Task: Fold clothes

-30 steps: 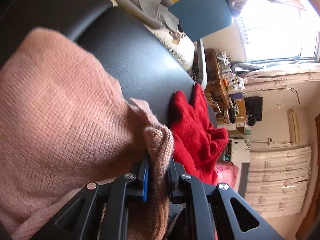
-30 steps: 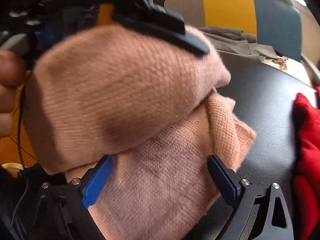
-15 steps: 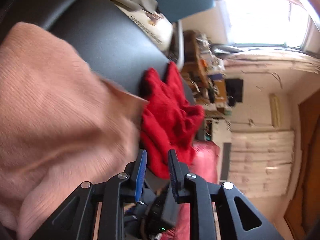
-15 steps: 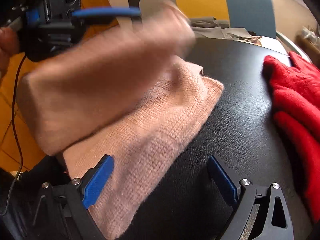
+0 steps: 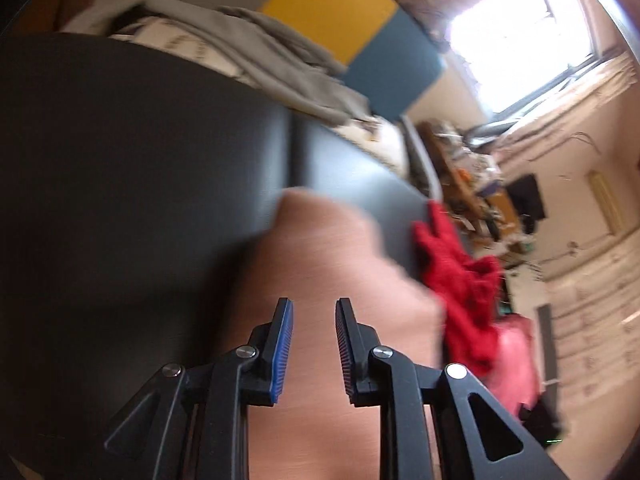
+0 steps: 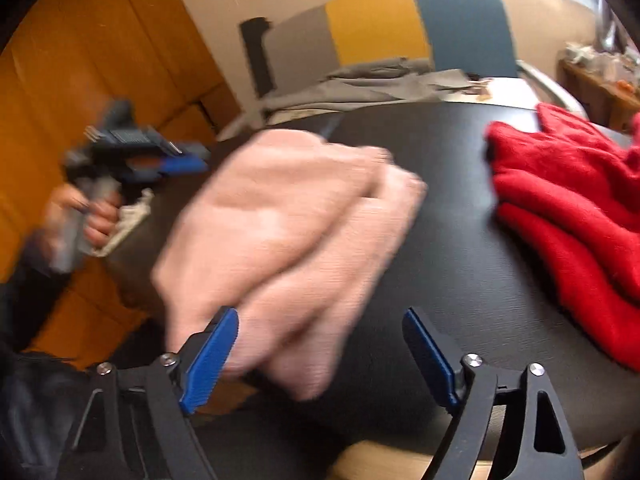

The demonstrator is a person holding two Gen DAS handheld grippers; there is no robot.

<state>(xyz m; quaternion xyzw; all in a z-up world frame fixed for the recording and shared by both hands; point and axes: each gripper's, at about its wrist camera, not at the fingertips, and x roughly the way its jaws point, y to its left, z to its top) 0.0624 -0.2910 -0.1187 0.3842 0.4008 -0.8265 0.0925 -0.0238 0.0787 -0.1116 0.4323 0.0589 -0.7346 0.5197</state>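
Observation:
A folded pink knit sweater (image 6: 280, 220) lies on the black table (image 6: 440, 216), blurred by motion. The same pink sweater (image 5: 336, 264) fills the lower middle of the left wrist view. My left gripper (image 5: 314, 312) hovers over it, slightly open, with nothing between its blue pads. In the right wrist view the left gripper (image 6: 176, 160) sits off the table's left edge, held by a hand (image 6: 100, 216). My right gripper (image 6: 320, 320) is wide open above the sweater's near edge and grips nothing. A crumpled red garment (image 6: 568, 192) lies at the table's right; the red garment (image 5: 460, 276) also shows beyond the sweater.
Grey clothes (image 6: 360, 84) are piled on a chair with grey, yellow and blue panels (image 6: 376, 32) behind the table. An orange wall (image 6: 80, 80) stands to the left. A cluttered shelf (image 5: 472, 176) and a bright window (image 5: 516, 36) are at the far right.
My left gripper let go of the pink sweater's fold and pulled back off the left. The sweater dropped flat, folded over. My right gripper stayed open and drew back.

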